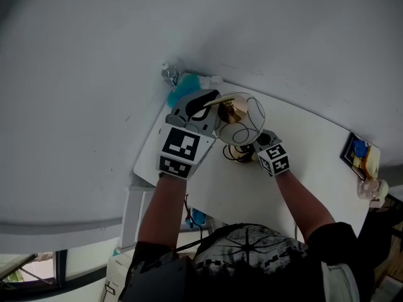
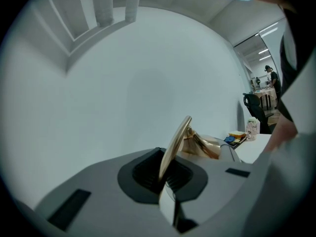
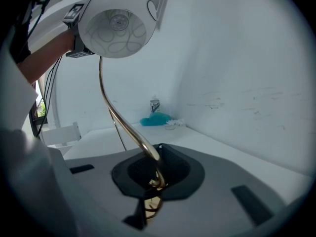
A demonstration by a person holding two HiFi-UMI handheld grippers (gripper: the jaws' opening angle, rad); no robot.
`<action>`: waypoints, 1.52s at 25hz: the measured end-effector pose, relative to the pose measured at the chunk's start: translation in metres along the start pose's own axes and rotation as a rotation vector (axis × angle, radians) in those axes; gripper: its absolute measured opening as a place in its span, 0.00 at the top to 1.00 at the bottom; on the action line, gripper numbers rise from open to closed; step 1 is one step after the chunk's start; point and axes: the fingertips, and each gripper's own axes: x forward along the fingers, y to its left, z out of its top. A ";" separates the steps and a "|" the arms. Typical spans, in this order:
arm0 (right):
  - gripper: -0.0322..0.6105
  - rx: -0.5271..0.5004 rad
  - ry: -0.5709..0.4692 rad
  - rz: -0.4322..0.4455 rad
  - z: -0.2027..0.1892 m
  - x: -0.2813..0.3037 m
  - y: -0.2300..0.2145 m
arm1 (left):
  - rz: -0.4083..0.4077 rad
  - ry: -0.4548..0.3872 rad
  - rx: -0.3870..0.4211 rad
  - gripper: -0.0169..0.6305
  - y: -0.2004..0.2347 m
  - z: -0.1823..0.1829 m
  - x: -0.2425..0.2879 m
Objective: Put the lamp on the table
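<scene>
**Now: lamp held two-handed over the table**

Here the lamp (image 1: 240, 122) sits at the centre of the head view, above the far left part of the white table (image 1: 315, 168). No view shows whether its foot touches the top. It looks like an awkward thing to carry, with a round white shade (image 3: 116, 25) on a thin, curving gold stem (image 3: 117, 116). That is probably why each gripper takes one end. One grip low on so slender a stem would likely let the heavy top swing or tip.

The left gripper (image 1: 211, 106) reaches in from the left of the head view and takes the top end, beside the shade. In the left gripper view its jaws are pressed together on a thin gold strip (image 2: 176, 141), which stands up on edge between the pads. A gold cone shows just behind it.

The right gripper (image 1: 256, 145) comes from the lower right and takes the bottom end. In the right gripper view its jaws pinch the stem low down, nearly closed because the rod is so thin. From there the stem rises to the shade at the upper left of that frame.

A teal cloth (image 1: 182, 88) and a can (image 3: 155, 105) lie at the table's far corner, near the lamp but apart from it. Setting it down calls for keeping clear of them.
</scene>
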 end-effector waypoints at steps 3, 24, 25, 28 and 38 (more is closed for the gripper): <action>0.92 0.004 -0.023 -0.002 0.005 0.008 -0.006 | -0.016 0.038 0.031 0.95 0.006 -0.004 0.005; 0.92 0.058 -0.054 -0.044 0.001 0.021 -0.012 | -0.071 0.061 0.076 0.95 0.012 -0.004 0.034; 0.92 0.059 -0.055 -0.046 0.000 0.019 -0.012 | -0.075 0.061 0.066 0.95 0.010 -0.003 0.037; 0.92 0.050 -0.060 -0.037 -0.005 0.014 -0.012 | -0.085 0.066 0.026 0.95 0.004 0.000 0.045; 0.69 0.065 -0.024 -0.034 -0.019 0.001 -0.021 | -0.116 0.090 0.030 0.95 -0.021 0.005 0.058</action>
